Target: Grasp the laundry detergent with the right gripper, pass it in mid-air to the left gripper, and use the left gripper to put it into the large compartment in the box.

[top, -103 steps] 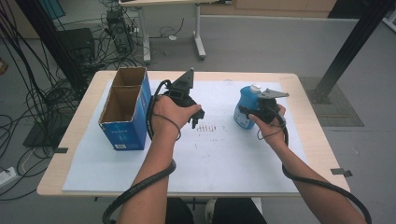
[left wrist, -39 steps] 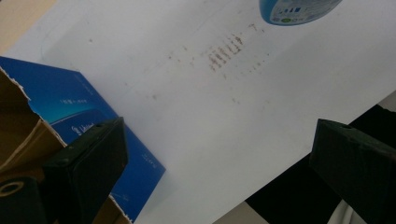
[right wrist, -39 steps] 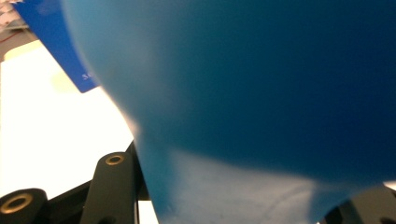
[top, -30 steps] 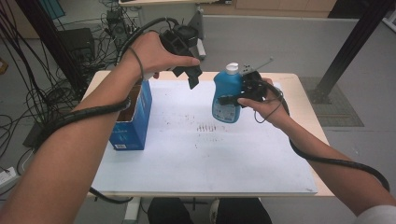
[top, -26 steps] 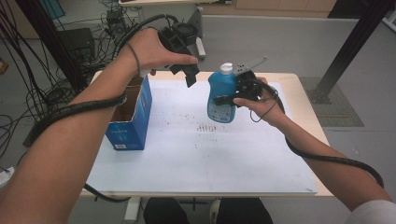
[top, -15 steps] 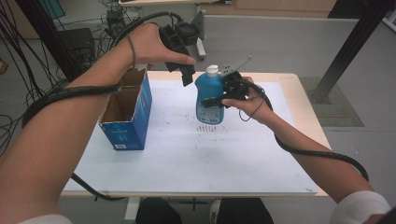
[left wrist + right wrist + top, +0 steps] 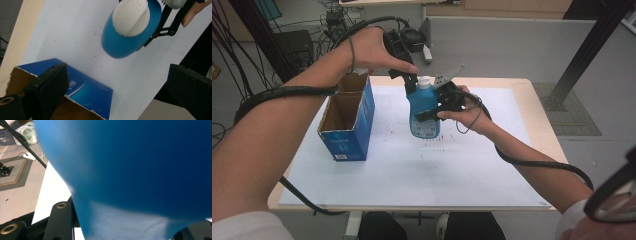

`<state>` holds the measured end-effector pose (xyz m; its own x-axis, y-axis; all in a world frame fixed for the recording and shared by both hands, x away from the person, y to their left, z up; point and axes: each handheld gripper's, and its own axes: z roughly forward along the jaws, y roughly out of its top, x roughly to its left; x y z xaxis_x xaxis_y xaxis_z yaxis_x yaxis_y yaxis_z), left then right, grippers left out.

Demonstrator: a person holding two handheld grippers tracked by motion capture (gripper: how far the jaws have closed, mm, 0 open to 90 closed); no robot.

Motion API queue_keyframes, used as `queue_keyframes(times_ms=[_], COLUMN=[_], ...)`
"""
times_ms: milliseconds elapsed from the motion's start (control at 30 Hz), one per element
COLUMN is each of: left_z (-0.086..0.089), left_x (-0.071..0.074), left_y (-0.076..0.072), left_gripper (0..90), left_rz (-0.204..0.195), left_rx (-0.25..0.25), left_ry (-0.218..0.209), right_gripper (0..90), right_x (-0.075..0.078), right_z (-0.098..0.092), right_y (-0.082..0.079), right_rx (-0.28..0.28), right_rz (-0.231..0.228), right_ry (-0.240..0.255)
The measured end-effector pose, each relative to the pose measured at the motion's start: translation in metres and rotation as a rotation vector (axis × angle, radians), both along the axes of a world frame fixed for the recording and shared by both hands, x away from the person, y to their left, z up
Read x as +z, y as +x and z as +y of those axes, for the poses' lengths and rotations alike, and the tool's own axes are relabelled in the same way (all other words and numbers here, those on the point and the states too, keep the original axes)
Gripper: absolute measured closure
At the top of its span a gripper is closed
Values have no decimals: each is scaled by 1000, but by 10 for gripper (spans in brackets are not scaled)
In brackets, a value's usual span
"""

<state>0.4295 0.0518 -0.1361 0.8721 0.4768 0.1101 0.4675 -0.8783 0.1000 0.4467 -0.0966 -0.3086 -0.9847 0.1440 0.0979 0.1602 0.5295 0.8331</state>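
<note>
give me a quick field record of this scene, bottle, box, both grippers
bottle: blue bottle with white cap, upright, lifted above the table
right gripper: right gripper shut on the blue bottle's body
left gripper: left gripper open, poised just above the white cap, not gripping it
box: open blue cardboard box standing on the white sheet, to the left of the bottle
table: wooden table

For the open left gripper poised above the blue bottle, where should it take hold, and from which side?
Probably the white cap, coming straight down from above. The blue bottle is upright, clamped at its body by the right gripper, so the cap is the free part. The left gripper has its jaws open over it; closing across the cap's raised ridge should give a sure grip.
</note>
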Motion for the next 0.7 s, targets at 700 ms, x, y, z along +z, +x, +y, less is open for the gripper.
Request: queue_keyframes(times_ms=[700], left_z=[0], left_x=[-5], left_y=[-7], left_gripper=[48], left_rz=[27], left_rx=[-44], left_ry=[26], right_gripper=[442], right_x=[4], right_z=[17], right_y=[-13], right_rx=[89], right_rz=[-15], right_ry=[29])
